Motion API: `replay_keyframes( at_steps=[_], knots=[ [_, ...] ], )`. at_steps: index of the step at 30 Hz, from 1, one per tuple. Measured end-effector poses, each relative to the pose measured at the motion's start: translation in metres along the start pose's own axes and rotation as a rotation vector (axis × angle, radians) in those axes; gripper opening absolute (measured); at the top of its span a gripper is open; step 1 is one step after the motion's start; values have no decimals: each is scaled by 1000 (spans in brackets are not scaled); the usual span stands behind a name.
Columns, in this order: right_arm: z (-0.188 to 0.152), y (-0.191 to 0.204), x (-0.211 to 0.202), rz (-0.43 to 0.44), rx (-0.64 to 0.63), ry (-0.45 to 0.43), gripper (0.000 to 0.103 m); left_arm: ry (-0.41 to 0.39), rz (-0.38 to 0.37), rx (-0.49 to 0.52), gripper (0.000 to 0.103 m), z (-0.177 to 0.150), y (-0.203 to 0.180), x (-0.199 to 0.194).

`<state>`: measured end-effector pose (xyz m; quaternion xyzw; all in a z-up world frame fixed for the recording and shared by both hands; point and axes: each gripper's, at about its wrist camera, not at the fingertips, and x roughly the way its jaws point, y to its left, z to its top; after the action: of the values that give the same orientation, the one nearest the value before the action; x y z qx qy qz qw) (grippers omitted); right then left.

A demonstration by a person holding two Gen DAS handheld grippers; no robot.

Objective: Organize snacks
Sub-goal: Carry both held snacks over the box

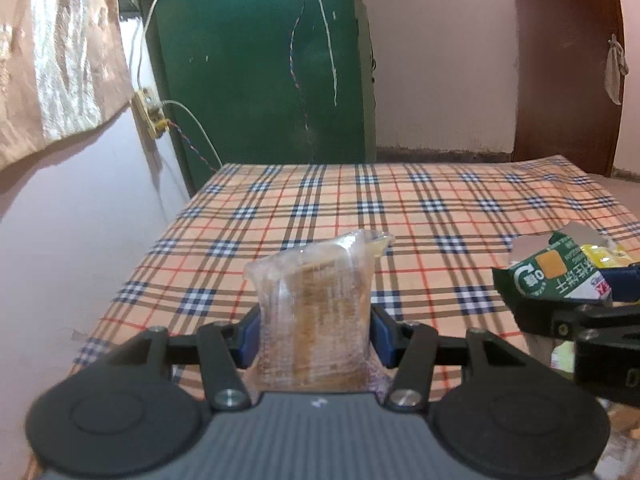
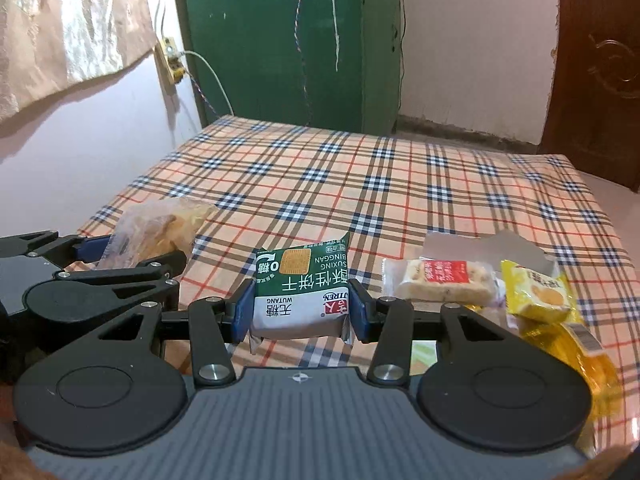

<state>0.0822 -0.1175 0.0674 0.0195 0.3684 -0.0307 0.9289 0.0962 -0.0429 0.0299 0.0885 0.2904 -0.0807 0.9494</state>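
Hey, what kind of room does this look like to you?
Probably a plain room in a home: a table under a plaid cloth, a scratched green cabinet, a curtain and a wooden door.

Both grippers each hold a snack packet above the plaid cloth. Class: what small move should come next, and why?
Probably lower one packet onto bare cloth and release. The left gripper clamps a clear plastic packet of brown biscuits; the right gripper clamps a green-and-white biscuit packet. Both hands are full, while more snacks lie at the right of the orange plaid tablecloth.

One clear-wrapped snack [image 1: 316, 312], one green biscuit pack [image 2: 302, 294], one red-labelled bar [image 2: 444, 280], two yellow packets [image 2: 538, 292].
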Motion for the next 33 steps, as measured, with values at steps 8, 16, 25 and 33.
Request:
replay_keyframes(
  at_steps=[8,16,25,33],
  knots=[
    [-16,-1,-55,-23,3,-46,56,-35,-21,-3,53,-4,-19,-48],
    [-38,-28,-101,-77,43,-81,56,-45,-83,9,53,-14,-49,-79],
    [-61,-65,-147,-162,97,-117,56,-61,-168,51,53,-19,-91,-99],
    [-85,-116,-171,-242,171,-118,56,-72,-231,92,53,-20,-121,-106]
  ],
)
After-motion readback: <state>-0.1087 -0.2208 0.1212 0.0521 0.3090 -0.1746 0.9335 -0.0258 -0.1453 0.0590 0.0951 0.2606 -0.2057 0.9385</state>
